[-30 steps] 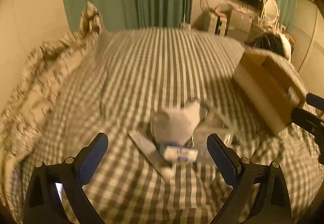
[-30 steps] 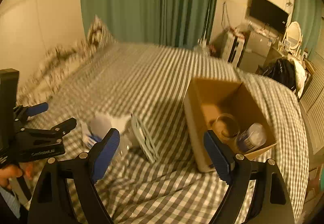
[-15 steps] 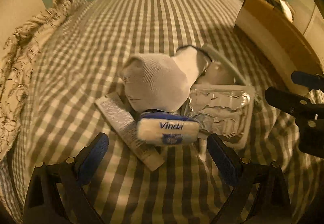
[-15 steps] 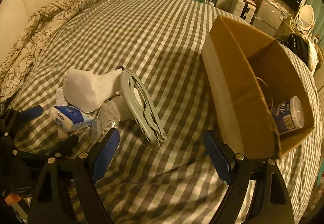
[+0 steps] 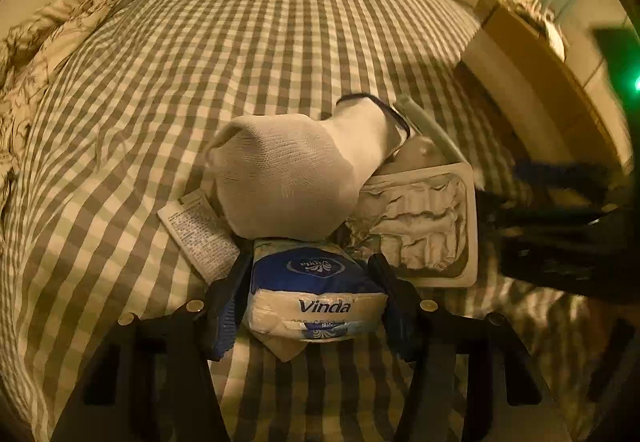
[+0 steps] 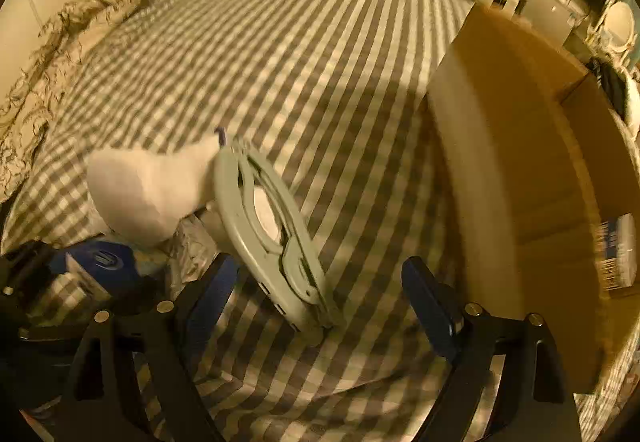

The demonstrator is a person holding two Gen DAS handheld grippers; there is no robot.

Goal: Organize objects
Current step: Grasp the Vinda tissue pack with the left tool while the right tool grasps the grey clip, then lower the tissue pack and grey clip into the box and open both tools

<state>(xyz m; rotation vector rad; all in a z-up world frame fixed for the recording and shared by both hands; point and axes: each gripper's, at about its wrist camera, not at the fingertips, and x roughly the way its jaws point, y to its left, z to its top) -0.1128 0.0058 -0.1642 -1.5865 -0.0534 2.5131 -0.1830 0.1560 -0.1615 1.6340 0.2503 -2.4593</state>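
— Where's your left tool [image 5: 312, 306] right now?

— Down on the grey-and-cream checked bed [image 5: 248, 42], clenched on the blue-and-white Vinda tissue pack [image 5: 314, 292]. A blue pad presses each end of the pack, so its long axis runs straight across from finger to finger, and the printed name faces my camera.

— And what sits around that pack?

— Just behind it, a white knitted sock with a dark cuff [image 5: 296, 170] lies on the heap, the cuff pointing away and to the right. Left of the pack, partly under the sock, is a flat white printed tube [image 5: 200, 234], slanting away to the left. Right of the pack, a crinkled foil blister tray [image 5: 424, 226].

— Your right tool [image 6: 320, 290]?

— Spread wide, gripping nothing. Between its fingers lies the near end of a pale green plastic folding hanger [image 6: 272, 226]; its long axis runs from there up and left toward the sock. The open brown cardboard box [image 6: 500, 162] stands well to the pack's right, a blue-labelled container [image 6: 618, 254] inside.
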